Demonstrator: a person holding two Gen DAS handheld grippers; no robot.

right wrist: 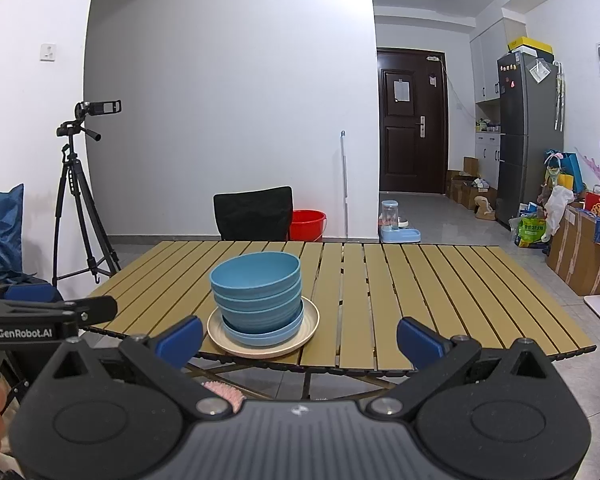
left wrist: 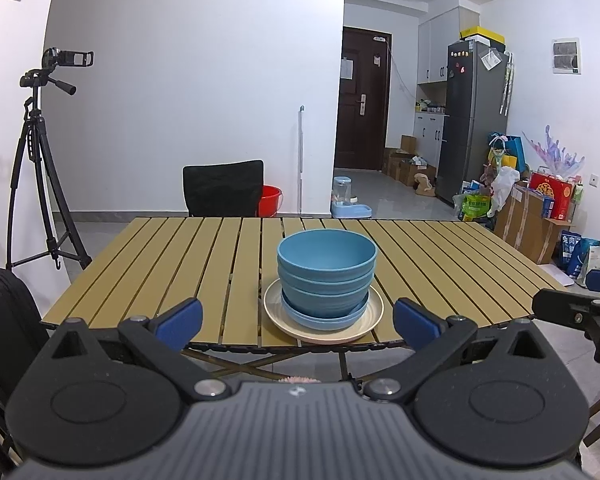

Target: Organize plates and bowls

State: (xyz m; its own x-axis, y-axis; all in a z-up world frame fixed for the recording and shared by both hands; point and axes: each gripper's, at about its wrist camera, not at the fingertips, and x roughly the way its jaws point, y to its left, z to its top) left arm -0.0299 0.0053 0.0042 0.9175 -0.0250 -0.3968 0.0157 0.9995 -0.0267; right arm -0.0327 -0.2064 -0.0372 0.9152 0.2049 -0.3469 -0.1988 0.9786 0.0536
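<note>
In your left wrist view, your left gripper (left wrist: pixel 298 320) is wide open, its two blue fingertips (left wrist: pixel 180 322) well apart, and it holds nothing. Between them, further ahead, you see three blue bowls (left wrist: pixel 326 268) nested one inside the other. They sit on a blue plate (left wrist: pixel 320 318), and this lies on a cream plate (left wrist: pixel 370 314) near the front edge of the slatted table (left wrist: pixel 160 256). At the right border a part of your right gripper (left wrist: pixel 580 312) shows. Behind the table stand a black chair (left wrist: pixel 223 188), a red bucket (left wrist: pixel 271 200) and a camera on a tripod (left wrist: pixel 36 152).
</note>
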